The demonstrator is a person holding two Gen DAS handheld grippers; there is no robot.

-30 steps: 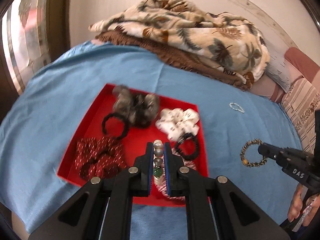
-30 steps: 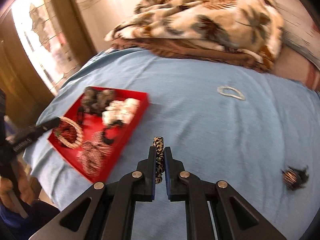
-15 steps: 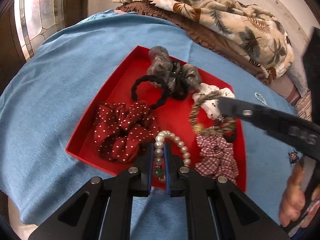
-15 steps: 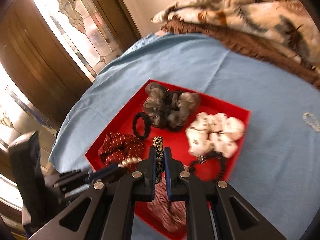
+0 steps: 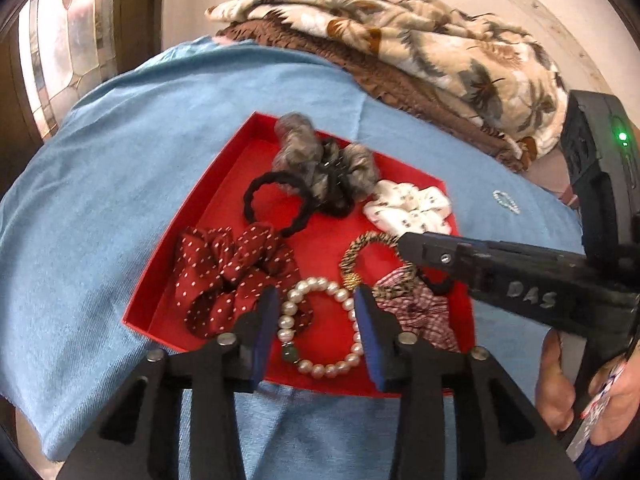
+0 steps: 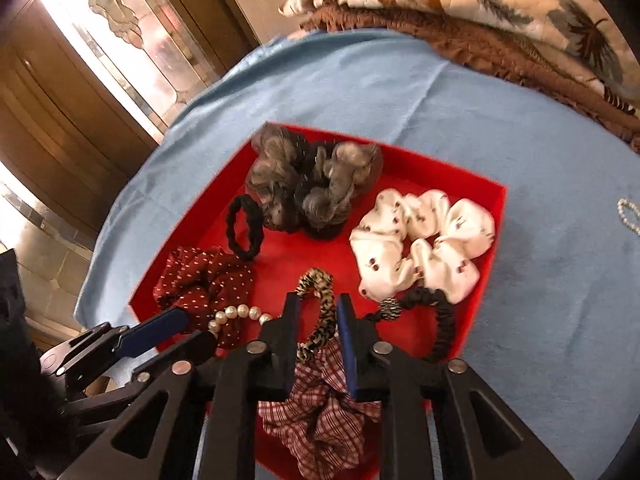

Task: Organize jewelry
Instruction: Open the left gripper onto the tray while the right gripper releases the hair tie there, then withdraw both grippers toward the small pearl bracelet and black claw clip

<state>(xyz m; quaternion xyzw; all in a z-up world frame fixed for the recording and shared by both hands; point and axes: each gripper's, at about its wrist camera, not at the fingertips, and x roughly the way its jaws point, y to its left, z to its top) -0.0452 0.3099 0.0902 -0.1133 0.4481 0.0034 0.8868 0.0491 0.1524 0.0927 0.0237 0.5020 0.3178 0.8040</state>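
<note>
A red tray (image 5: 224,204) (image 6: 486,236) lies on the blue cloth. My left gripper (image 5: 316,320) is open over its near edge, and a pearl bracelet (image 5: 316,368) lies loose in the tray between the fingers. My right gripper (image 6: 318,318) is open too, and a gold-and-black beaded bracelet (image 6: 324,312) (image 5: 360,248) rests in the tray between its fingers. The right gripper also shows in the left wrist view (image 5: 404,246), coming in from the right. A small pearl bracelet (image 5: 506,200) (image 6: 630,216) lies on the cloth right of the tray.
The tray also holds a dotted red scrunchie (image 5: 224,272), a black hair tie (image 5: 276,208), a grey scrunchie (image 6: 304,184), a white scrunchie (image 6: 424,248), a plaid scrunchie (image 6: 320,420) and a black band (image 6: 436,320). Folded blankets (image 5: 420,52) lie behind.
Both grippers have opened. The pearl bracelet has dropped from the left one into the tray, and the gold-and-black bracelet sits loose in the tray between the right fingers.
</note>
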